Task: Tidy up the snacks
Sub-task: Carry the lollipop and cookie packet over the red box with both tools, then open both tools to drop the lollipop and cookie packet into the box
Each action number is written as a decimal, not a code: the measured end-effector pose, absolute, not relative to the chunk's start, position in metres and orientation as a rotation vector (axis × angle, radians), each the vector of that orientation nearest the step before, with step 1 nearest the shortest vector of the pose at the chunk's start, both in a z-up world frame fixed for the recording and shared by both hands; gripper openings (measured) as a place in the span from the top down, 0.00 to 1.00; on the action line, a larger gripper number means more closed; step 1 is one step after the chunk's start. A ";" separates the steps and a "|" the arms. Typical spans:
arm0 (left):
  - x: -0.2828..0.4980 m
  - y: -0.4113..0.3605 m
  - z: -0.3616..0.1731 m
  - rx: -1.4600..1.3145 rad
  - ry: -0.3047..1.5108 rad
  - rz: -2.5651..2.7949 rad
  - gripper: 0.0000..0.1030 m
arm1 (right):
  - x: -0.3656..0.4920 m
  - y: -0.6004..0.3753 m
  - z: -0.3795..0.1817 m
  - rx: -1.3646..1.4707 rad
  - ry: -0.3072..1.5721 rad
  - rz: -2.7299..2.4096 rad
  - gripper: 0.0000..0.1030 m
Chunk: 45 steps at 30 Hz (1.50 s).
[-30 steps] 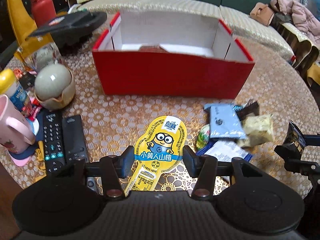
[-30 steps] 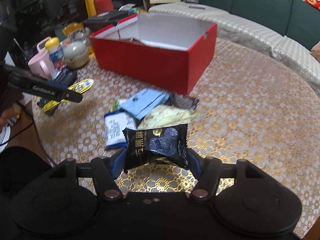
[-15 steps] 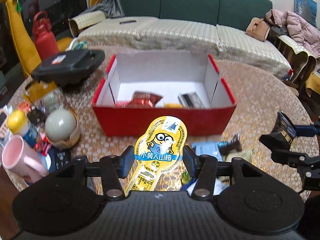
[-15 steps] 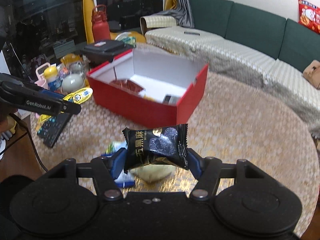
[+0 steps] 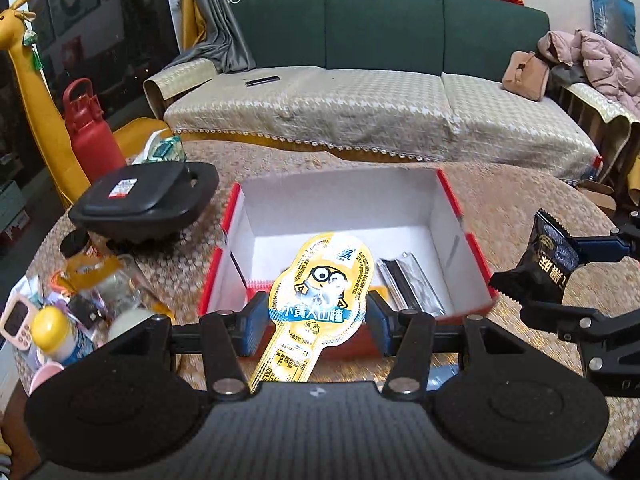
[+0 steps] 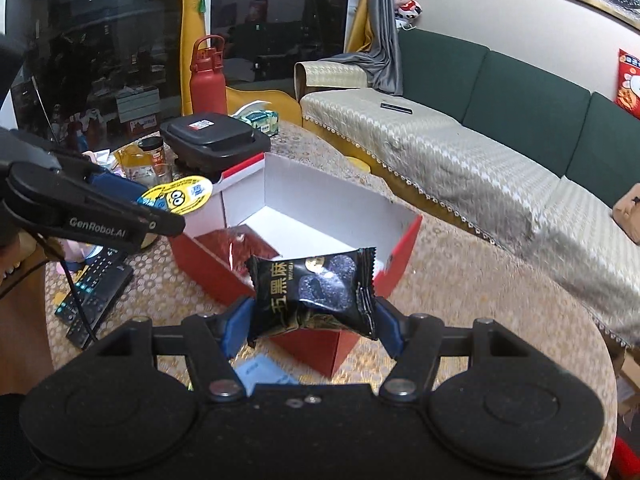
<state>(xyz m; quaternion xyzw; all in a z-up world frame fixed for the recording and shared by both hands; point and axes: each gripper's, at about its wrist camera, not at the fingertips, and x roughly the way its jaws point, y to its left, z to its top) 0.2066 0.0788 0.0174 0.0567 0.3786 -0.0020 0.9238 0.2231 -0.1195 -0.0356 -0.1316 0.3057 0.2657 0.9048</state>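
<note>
Nearest the left wrist camera, the left gripper (image 5: 316, 320) pinches a yellow Minions snack pouch (image 5: 320, 292) between its 2 blue pads. The pouch's long axis runs straight ahead along the fingers, round end forward. That end hangs over the near wall of the open red box (image 5: 472, 248), so the box lies directly ahead and below.

Nearest the right wrist camera, the right gripper (image 6: 314, 320) clamps a black sesame snack packet (image 6: 314, 290), held crosswise between its pads. It sits over the box's near corner (image 6: 404, 248), white interior just ahead.

Inside the box lie a red wrapper (image 6: 236, 242) and a silver packet (image 5: 412, 284). Both grippers look about equally near; each seems to need only a short push forward before letting go. Beyond the box stands a green sofa (image 5: 384, 24).
</note>
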 end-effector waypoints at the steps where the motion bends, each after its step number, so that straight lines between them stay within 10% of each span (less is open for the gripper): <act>1: 0.213 0.081 0.017 0.115 0.781 0.001 0.50 | 0.227 -0.117 -0.036 -0.276 0.633 0.550 0.38; 45: 0.344 0.099 -0.069 0.132 1.021 0.078 0.47 | 0.352 -0.050 -0.113 -0.333 0.880 0.555 0.38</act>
